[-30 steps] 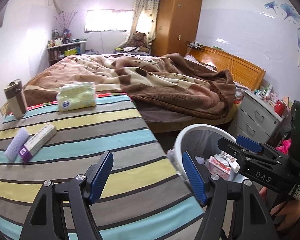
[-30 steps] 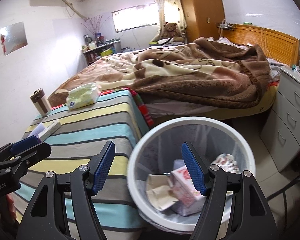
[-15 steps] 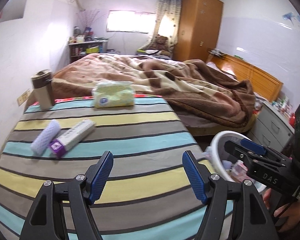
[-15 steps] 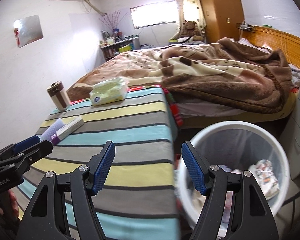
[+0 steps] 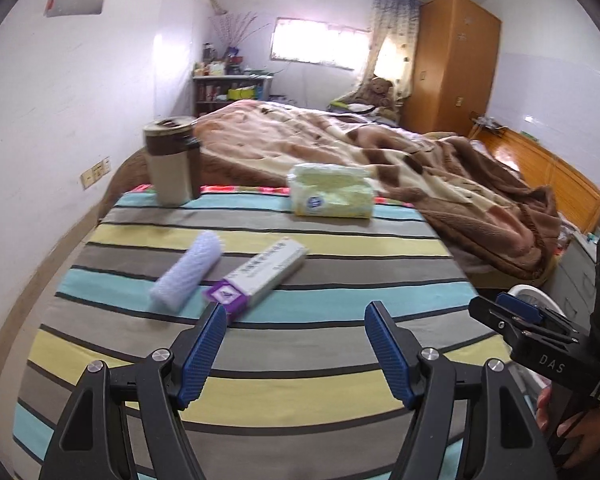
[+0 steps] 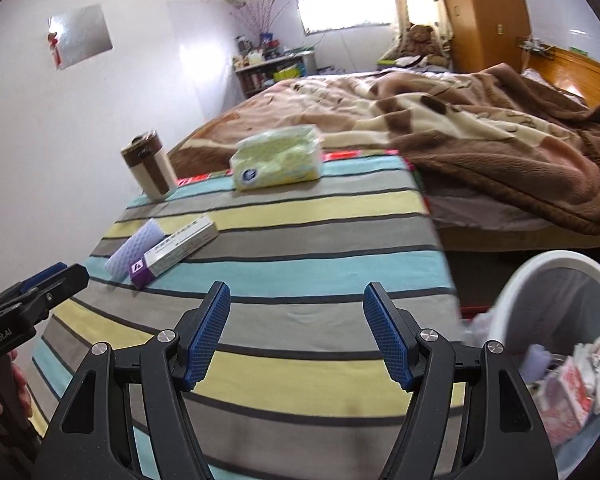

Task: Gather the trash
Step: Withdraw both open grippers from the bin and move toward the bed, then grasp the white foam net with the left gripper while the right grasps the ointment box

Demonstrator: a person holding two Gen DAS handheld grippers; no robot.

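Both tongs are spread wide with nothing between them. The left gripper (image 5: 296, 340) hangs just short of the purple-ended carton (image 5: 258, 278), its left pad almost at the box's near end. The right gripper (image 6: 296, 332) hovers over the striped table (image 6: 300, 240) nearer the right edge, by the white bin (image 6: 512, 300) standing off that side.

Beside the carton, toward the left edge, lies a white mesh roll (image 5: 188, 274), the two close together or just touching. Along the far edge stand a brown mug (image 5: 172, 160) at the left corner and a tissue pack (image 5: 332, 194) mid-edge.

The bin already holds several wrappers and boxes, so I'd judge collecting well underway; the carton and roll look like what remains.
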